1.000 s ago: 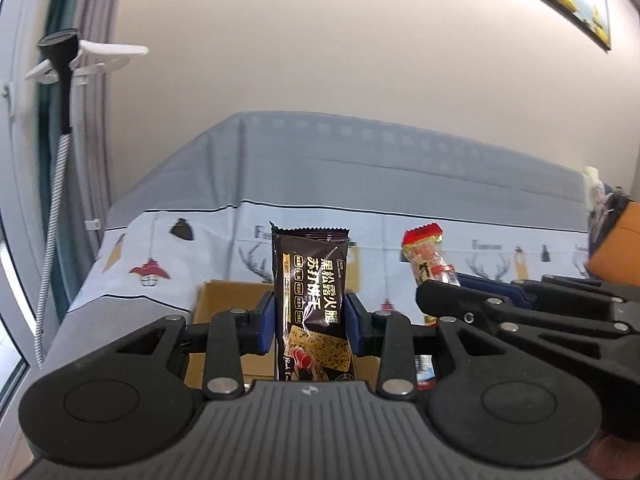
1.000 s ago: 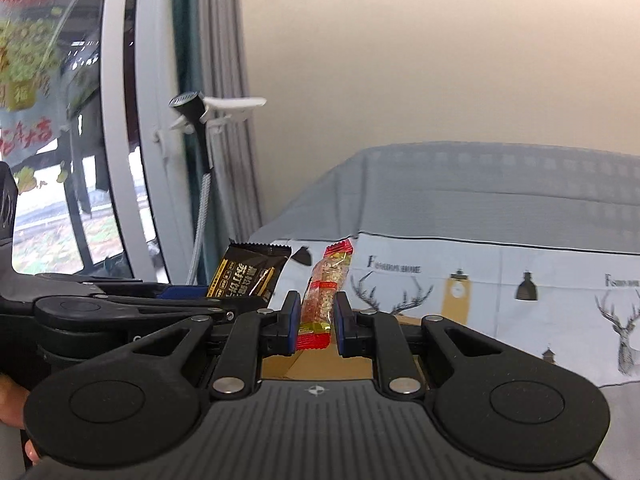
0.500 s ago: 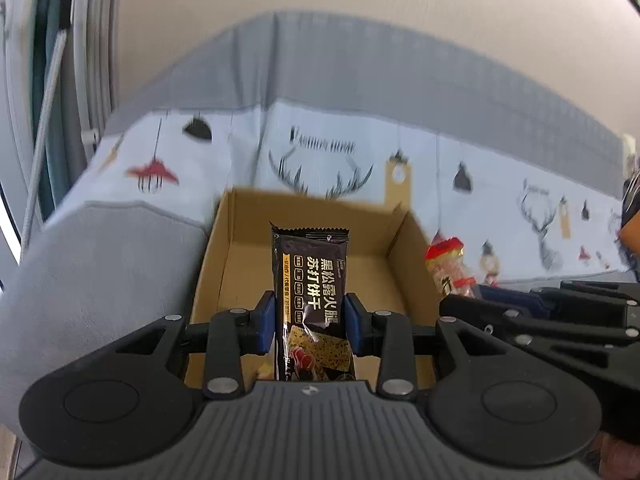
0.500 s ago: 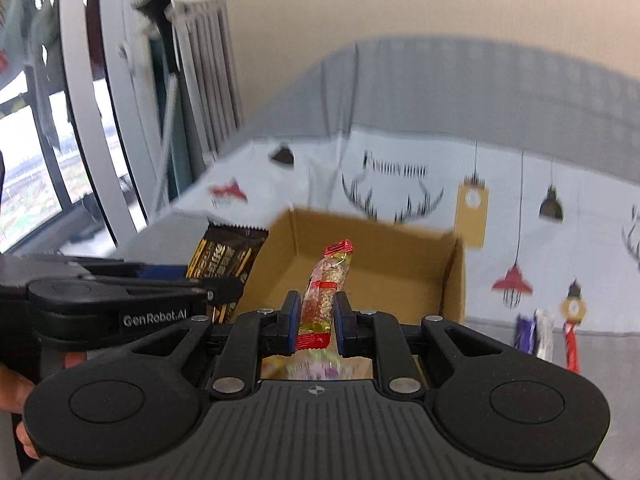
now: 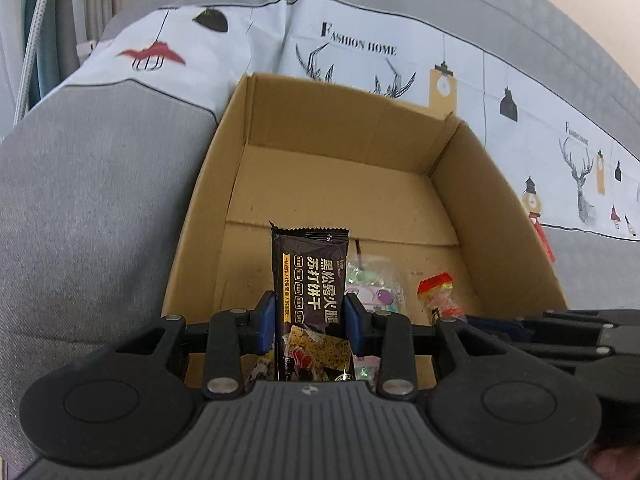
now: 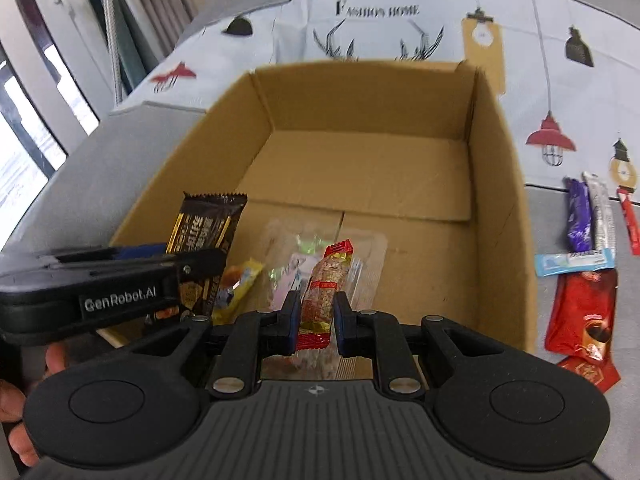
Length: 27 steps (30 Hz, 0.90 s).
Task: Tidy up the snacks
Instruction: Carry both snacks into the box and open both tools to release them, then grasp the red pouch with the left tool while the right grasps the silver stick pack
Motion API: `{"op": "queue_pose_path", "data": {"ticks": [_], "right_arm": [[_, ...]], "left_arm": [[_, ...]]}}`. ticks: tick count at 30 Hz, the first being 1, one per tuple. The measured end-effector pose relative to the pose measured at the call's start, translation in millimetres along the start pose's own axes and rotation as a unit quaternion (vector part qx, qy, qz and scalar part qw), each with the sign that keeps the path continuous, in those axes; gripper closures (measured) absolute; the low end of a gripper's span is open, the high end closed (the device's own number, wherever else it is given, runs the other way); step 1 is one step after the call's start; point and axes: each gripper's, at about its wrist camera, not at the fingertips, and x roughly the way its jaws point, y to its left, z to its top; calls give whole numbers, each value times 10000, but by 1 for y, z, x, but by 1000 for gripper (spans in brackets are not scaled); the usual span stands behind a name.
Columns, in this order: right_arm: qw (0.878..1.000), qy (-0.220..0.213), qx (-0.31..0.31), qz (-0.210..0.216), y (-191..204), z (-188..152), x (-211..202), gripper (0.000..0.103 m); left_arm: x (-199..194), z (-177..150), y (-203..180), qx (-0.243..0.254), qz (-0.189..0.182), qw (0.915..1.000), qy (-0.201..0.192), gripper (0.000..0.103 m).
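My left gripper (image 5: 310, 320) is shut on a black cracker packet (image 5: 310, 280) with gold print, held upright over the near end of an open cardboard box (image 5: 472, 200). My right gripper (image 6: 316, 320) is shut on a slim red-ended cereal bar (image 6: 324, 292), also above the near end of the box (image 6: 500, 160). In the right wrist view the left gripper (image 6: 200, 260) and its packet (image 6: 204, 228) show at the left. Clear-wrapped sweets (image 6: 296, 268) and a yellow packet (image 6: 240, 284) lie on the box floor.
The box sits on a grey sofa cushion with a printed white cloth (image 6: 380, 12) behind. Right of the box lie several loose snacks: a purple bar (image 6: 578, 216), a silver stick (image 6: 600, 216), a blue sachet (image 6: 572, 262) and a red pouch (image 6: 584, 316). A window and curtain are at left.
Both grippers have tilted down and moved forward over the box, each still holding its snack. The box interior and its contents have come into view.
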Motion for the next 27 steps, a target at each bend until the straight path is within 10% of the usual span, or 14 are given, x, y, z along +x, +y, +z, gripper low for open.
{"op": "queue_pose_path", "data": {"ticks": [3,6,7,14,27], "right_arm": [[9997,88,-75,204,3,-3,4,81],[9985,-123,-90,530,5,-4,-12,25],[9977,-385,-104,544,3,-7,-24,23],[9896,-1421,124,184,-58,-24,-114,27],[9740,-1787,1224,-665,-227,-93,-166,42]], "left_arm": [[-9,-1,-1,-11,-53,10000,-52,63],[-29,3,-8,-192,1,9995,-256,14],[-39,4,-12,-215,22,9987,-459,7],[-74,10,-79,-29,-466,9963,-727,5],[-14,-11,-254,962,-1041,9898,-115,2]]}}
